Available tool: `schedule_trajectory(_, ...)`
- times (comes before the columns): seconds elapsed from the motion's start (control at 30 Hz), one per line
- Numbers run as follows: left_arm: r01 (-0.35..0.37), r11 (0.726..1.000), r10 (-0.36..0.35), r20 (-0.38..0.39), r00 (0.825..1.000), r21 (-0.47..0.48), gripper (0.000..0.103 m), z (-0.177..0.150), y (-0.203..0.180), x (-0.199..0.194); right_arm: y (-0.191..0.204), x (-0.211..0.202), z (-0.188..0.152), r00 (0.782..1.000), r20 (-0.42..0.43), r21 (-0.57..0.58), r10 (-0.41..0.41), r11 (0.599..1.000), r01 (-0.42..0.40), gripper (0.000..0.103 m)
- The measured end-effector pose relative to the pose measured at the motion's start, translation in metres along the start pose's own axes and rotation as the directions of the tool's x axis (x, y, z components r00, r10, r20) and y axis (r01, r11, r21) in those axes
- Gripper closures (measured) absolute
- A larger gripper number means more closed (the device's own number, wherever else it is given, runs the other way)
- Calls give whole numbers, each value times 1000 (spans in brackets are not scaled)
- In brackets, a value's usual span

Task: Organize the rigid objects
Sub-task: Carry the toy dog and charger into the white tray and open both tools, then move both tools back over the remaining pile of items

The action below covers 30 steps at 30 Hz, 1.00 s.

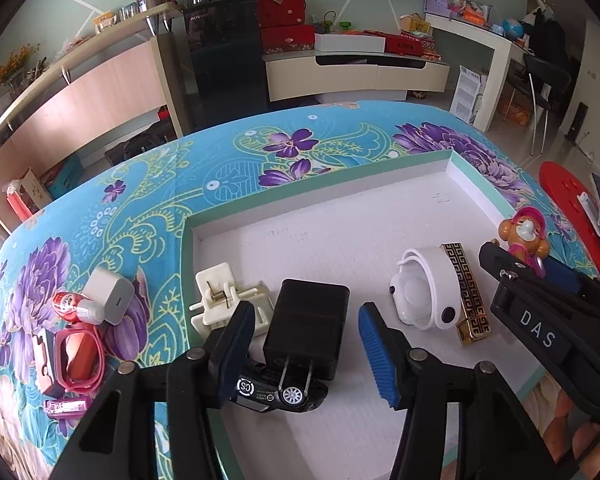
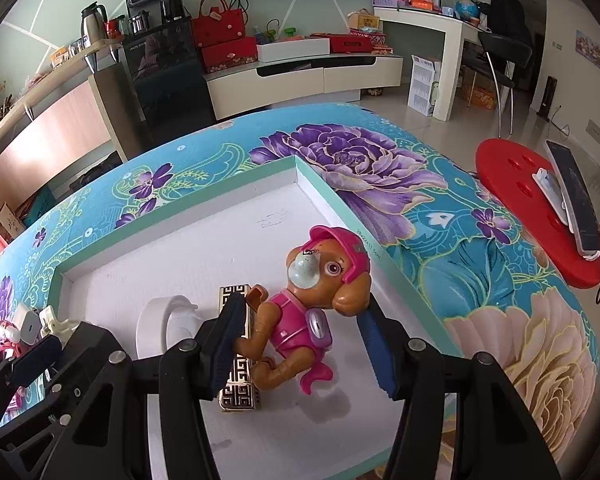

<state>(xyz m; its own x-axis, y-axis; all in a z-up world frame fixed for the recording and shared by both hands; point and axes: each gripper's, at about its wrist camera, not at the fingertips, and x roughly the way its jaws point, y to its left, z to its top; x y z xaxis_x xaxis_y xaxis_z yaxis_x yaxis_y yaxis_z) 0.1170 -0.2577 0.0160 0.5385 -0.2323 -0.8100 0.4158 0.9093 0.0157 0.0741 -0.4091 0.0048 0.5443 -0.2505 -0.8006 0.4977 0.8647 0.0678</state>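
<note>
Toy dog (image 2: 316, 312) hung between right gripper's (image 2: 304, 344) pads, clamped, above tray's (image 2: 340, 196) right edge. Black charger (image 1: 306, 336) lay on the tray, left gripper (image 1: 306, 344) standing apart around it, not touching. Best lower dog to bare tray floor, clear of gold case (image 2: 240, 380).

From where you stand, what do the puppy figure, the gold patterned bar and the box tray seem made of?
Puppy figure: likely moulded plastic, glossy, with highlights on its snout and pink cap. Gold patterned bar: looks like polished metal or metallised plastic, mirror-like on its edges. Box tray: probably cardboard, matte white inside, teal rim.
</note>
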Motion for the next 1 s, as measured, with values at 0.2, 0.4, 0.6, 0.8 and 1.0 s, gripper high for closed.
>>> schedule_trajectory(0.2,1,1000,-1,25,1000,-7,36,2,4,-13,2,-4,2,1000,19,-10,-4,1000,4,32)
schedule_trajectory(0.4,-18,999,20,83,996,-35,25,6,18,-35,6,-13,4,998,55,-11,25,1000,-25,20)
schedule_trajectory(0.6,-91,988,105,115,988,-125,0,3,53,-47,20,-14,4,998,62,-67,17,998,-13,20)
schedule_trajectory(0.8,-187,952,210,73,975,-244,0,-12,100,-43,29,-21,5,995,87,-69,50,997,-44,7)
schedule_trajectory(1.0,-249,897,282,39,959,-365,0,-26,145,-46,51,-32,6,984,120,-97,133,988,-121,6)
